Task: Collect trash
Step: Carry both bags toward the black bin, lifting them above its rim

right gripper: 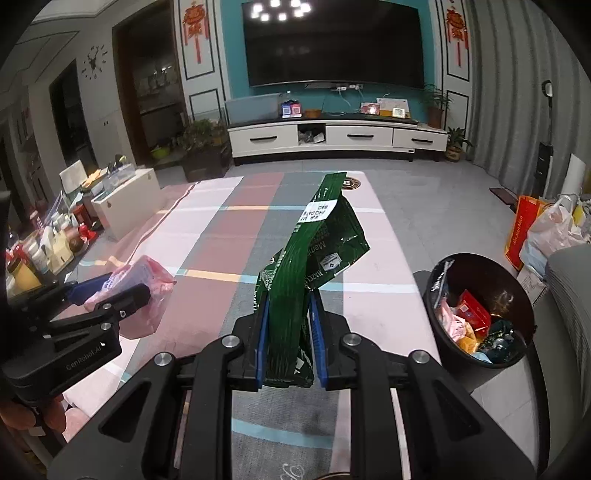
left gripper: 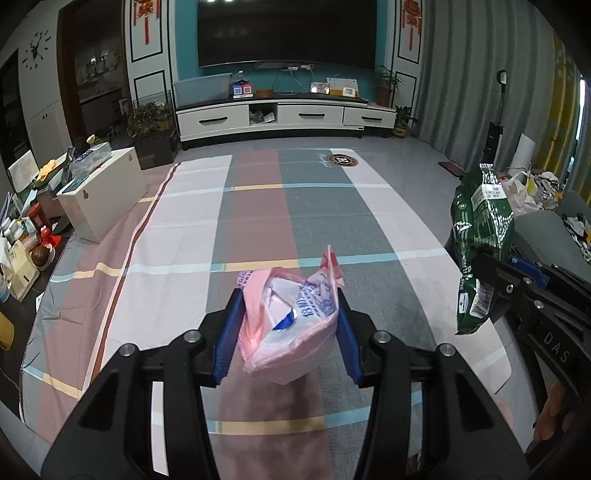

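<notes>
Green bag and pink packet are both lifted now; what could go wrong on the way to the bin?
The green bag is pinched only at its lower end by the right gripper, so it may flop or slip. The bin already holds trash, and the pink packet in the left gripper could spill over.

Wall television [left gripper: 287, 33] above white cabinet [left gripper: 284, 116]

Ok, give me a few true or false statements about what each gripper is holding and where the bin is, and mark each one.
1. The left gripper holds a pink plastic bag. True.
2. The right gripper is empty. False: it is shut on a green foil bag.
3. The black bin already has trash in it. True.
4. The bin stands on the checked cloth. False: it stands on the floor beside it.
</notes>
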### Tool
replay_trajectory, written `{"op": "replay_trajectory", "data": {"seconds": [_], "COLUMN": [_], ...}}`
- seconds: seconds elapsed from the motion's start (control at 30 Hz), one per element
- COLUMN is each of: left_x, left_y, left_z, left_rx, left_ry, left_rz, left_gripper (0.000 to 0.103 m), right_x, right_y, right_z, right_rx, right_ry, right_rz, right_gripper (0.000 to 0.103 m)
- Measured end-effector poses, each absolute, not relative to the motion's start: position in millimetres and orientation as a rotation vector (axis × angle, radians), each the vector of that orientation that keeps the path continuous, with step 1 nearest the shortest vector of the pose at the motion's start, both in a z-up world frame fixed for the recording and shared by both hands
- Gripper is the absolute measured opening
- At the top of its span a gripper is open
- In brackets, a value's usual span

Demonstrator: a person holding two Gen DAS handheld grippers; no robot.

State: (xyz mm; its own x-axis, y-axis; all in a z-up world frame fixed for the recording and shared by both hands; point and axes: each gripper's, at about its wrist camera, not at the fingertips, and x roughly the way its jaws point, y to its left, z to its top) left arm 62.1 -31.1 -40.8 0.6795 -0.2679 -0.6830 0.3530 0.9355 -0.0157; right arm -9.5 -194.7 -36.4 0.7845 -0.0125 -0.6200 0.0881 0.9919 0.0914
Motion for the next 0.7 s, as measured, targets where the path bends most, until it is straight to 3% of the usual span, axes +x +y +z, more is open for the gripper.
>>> {"op": "replay_trajectory", "data": {"seconds": [0.7], "left_x": [47], "left_y": [-90], "left_z": [-28], "left_rx": [0.220], "left_ry": [0.709], "left_rz": [-0.429], "left_gripper": [0.049], "right_x": [-42], "right_y": [-246], "right_z": [-30], "right_rx": [0.206], "right_ry": [0.607], "right_rz": [-0.130], "right_gripper": [0.021]}}
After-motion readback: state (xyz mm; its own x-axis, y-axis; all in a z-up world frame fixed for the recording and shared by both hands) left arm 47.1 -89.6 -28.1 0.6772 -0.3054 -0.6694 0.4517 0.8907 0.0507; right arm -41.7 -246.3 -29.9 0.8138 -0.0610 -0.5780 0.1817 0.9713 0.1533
